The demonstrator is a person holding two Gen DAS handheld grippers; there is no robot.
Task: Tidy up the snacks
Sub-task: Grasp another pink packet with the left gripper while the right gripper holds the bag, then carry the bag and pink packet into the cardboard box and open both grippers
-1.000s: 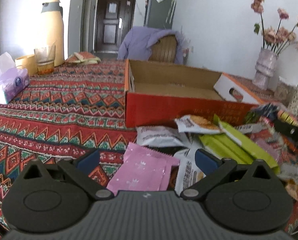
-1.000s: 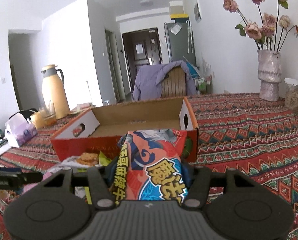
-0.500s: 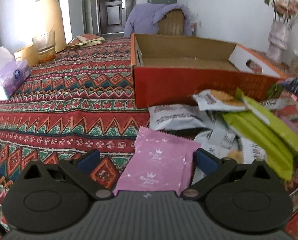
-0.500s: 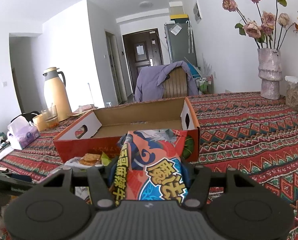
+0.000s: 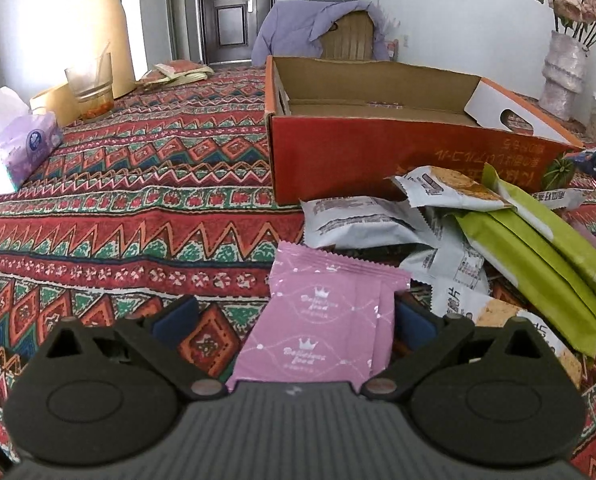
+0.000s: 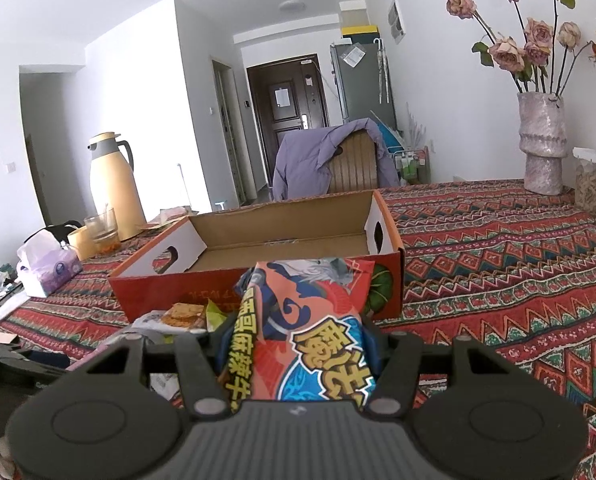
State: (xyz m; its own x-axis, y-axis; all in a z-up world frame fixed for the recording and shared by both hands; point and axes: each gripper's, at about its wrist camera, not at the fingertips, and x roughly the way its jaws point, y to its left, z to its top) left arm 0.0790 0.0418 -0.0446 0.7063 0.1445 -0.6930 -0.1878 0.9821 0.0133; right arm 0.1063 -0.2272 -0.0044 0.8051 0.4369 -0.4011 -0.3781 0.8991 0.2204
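Currently: right gripper pinching a red-and-blue printed foil snack bag, bag upright between both pads, just in front of the open red cardboard box. Left gripper spread wide over a flat pink foil sachet; right pad at the sachet's edge, left pad clear of it over the patterned red woven tablecloth. Sachet flat on the cloth, at the near edge of a pile of grey-white packets and green wrapped bars in front of the box. Box interior bare cardboard.
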